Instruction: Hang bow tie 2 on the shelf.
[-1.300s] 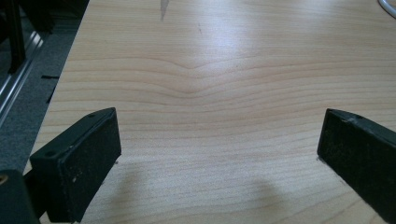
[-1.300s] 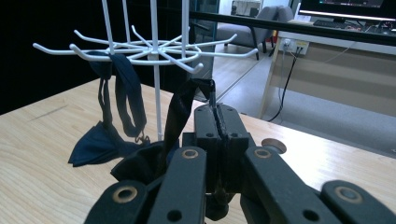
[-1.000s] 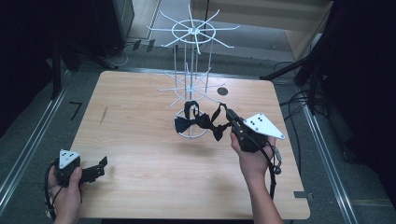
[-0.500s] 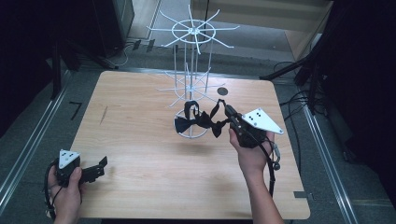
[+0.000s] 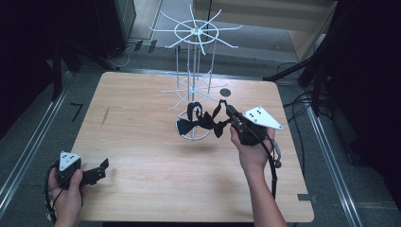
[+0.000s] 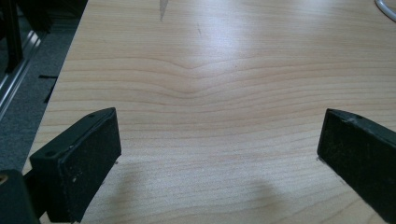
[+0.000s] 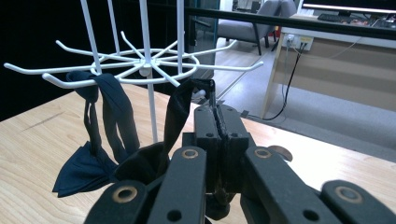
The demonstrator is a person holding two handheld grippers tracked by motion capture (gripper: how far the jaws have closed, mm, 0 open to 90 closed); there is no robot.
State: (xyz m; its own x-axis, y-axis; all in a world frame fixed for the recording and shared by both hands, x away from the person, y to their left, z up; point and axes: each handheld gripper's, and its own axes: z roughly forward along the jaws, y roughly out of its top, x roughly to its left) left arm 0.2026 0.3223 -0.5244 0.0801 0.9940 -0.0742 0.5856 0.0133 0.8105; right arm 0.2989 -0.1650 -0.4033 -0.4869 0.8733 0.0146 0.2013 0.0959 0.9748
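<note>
Pale wood grain is running across the worktop (image 5: 142, 142), where a white wire rack (image 5: 194, 85) is standing. A black bow tie (image 7: 88, 168) is being hung there: one strap is already looped over a lower-tier hook (image 7: 70, 84), while the other strap (image 7: 180, 112) is being pinched by the right tongs (image 7: 215, 116), closed on it just below the tier. Next, that strap probably needs lifting over a free hook. The left tongs (image 6: 219, 144) are being held open, idle, low over the near-left corner.
</note>
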